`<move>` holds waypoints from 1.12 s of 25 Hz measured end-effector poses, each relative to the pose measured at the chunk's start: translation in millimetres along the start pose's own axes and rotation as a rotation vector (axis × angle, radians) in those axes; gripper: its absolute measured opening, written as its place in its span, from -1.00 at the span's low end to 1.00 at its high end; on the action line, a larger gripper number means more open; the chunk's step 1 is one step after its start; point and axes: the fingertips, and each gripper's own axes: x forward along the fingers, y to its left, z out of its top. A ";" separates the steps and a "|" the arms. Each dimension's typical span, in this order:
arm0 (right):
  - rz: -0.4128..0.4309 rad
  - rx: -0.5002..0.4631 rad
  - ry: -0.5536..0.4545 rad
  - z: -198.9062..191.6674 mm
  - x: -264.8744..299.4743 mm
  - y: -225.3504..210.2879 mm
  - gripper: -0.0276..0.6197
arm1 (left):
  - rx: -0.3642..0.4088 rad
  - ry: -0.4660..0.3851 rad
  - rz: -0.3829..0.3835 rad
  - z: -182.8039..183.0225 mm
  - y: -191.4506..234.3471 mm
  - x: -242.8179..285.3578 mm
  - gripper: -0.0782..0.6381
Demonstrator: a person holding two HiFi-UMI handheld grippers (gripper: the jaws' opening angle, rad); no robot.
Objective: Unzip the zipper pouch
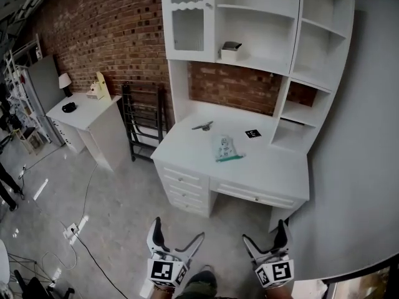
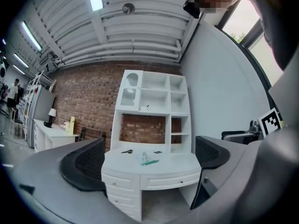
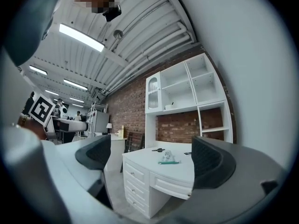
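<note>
Right now your left gripper (image 1: 177, 234) and your right gripper (image 1: 265, 232) hang low at the bottom of the head view, both over the grey floor (image 1: 112, 210) and well short of the desk (image 1: 268, 170). Each has its jaws spread wide with nothing between them (each gripper's own view shows only the distant desk framed in the gap). Ahead, the white desk stands with its drawers facing you. The zipper pouch (image 1: 225, 148) lies flat near the middle of the desktop, a green strip along its near edge. Beyond it lie a small dark object (image 1: 202, 126) to the left and a square marker card (image 1: 252, 133) to the right, both apart from the pouch. Behind them the white hutch (image 1: 293, 61) rises, with a small box (image 1: 230, 50) on one shelf, against the brick wall (image 1: 106, 30).
</note>
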 end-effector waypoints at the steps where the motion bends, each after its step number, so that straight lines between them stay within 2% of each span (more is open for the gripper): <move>1: -0.006 -0.004 0.002 -1.7 13.0 -5.5 0.70 | 0.002 -0.003 -0.009 0.1 4.5 12.7 0.81; 8: -0.065 -0.006 0.004 -5.7 84.1 -41.8 0.70 | 0.024 0.013 -0.047 -3.4 37.3 82.0 0.81; 15: -0.069 0.000 0.036 -18.5 120.2 -64.6 0.69 | 0.014 0.060 -0.068 -22.0 46.3 122.7 0.81; 21: -0.042 -0.003 0.058 -32.5 160.4 -89.9 0.69 | 0.008 0.041 -0.069 -27.6 51.2 169.3 0.81; 25: -0.007 -0.006 0.068 -45.3 199.6 -114.0 0.69 | -0.033 0.008 -0.052 -26.6 53.0 212.2 0.81; 28: 0.037 -0.011 0.100 -63.7 229.4 -126.8 0.69 | -0.015 0.004 -0.040 -32.3 53.0 241.5 0.81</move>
